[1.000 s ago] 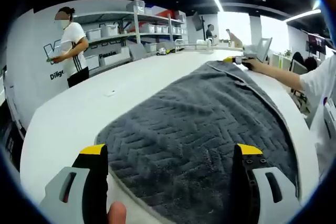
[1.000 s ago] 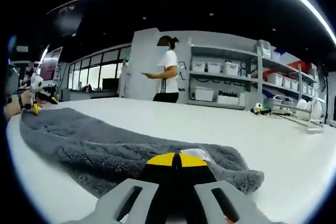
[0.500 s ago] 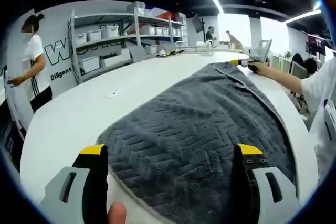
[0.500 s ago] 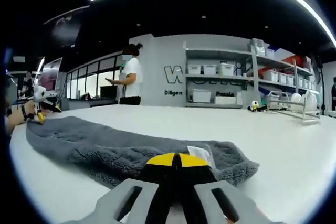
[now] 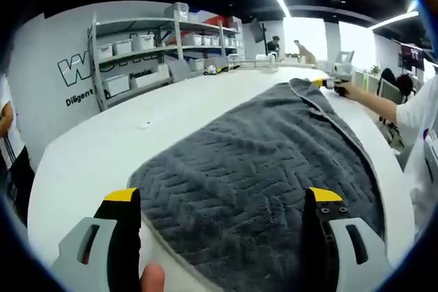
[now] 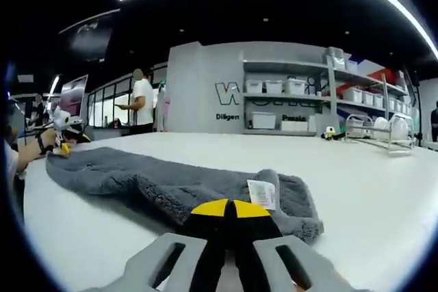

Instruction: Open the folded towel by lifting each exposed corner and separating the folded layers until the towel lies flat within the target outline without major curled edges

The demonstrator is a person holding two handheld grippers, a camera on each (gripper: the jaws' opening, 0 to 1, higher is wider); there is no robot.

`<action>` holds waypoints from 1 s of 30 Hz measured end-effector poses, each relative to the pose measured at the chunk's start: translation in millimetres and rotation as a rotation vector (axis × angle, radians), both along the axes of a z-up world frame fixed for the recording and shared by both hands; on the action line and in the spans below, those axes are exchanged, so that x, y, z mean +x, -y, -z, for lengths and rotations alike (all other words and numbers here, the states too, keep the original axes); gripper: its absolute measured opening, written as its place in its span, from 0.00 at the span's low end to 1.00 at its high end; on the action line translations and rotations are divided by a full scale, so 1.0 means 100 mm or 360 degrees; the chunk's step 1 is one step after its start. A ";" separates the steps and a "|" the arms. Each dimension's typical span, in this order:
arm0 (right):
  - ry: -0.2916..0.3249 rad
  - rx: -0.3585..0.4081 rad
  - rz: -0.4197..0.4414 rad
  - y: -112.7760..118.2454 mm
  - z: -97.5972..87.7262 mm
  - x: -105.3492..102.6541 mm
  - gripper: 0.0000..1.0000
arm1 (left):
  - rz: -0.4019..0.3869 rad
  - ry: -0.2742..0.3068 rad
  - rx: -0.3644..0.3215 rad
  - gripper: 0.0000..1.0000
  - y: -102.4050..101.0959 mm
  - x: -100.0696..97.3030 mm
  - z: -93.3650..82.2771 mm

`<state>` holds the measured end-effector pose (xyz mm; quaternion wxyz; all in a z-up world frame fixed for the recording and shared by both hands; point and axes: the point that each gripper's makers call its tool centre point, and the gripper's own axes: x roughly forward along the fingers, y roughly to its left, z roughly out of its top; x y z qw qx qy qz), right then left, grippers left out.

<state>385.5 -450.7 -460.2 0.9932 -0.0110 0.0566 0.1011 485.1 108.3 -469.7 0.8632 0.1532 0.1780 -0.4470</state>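
Observation:
A dark grey towel (image 5: 260,169) with a herringbone weave lies spread along the white table (image 5: 102,148). My left gripper (image 5: 223,200) stands open, its yellow-tipped jaws straddling the towel's near end. At the far corner a hand holds my right gripper (image 5: 327,83), where the towel's edge rises in a small fold. In the right gripper view the towel (image 6: 137,176) stretches away to the left, a white label (image 6: 260,193) showing on its near corner. My right gripper (image 6: 229,208) is shut, with that corner at its tips. The left gripper (image 6: 63,143) shows at the towel's far end.
Metal shelves with white bins (image 5: 130,46) line the wall beyond the table. A dish rack (image 6: 380,138) stands at the far right. A person (image 6: 142,104) stands behind the table. The table's rounded edge (image 5: 41,189) runs close on the left.
The right gripper has drawn the towel's far corner outward, and that end now lies wider with a raised fold. The person in the background has walked left. My left gripper has stayed open.

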 end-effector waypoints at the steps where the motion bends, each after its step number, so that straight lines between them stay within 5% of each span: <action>1: -0.0022 -0.0024 -0.0002 0.01 0.03 -0.02 0.00 | 0.0002 0.0000 0.0002 0.98 0.00 0.00 0.00; 14: -0.0189 -0.0214 -0.0001 0.10 0.26 -0.04 0.00 | 0.0008 0.0000 -0.0006 0.98 0.01 0.00 -0.01; 30: -0.0202 -0.0162 0.0037 0.41 0.27 0.40 0.00 | 0.0003 -0.0016 0.0023 0.98 0.02 -0.01 0.06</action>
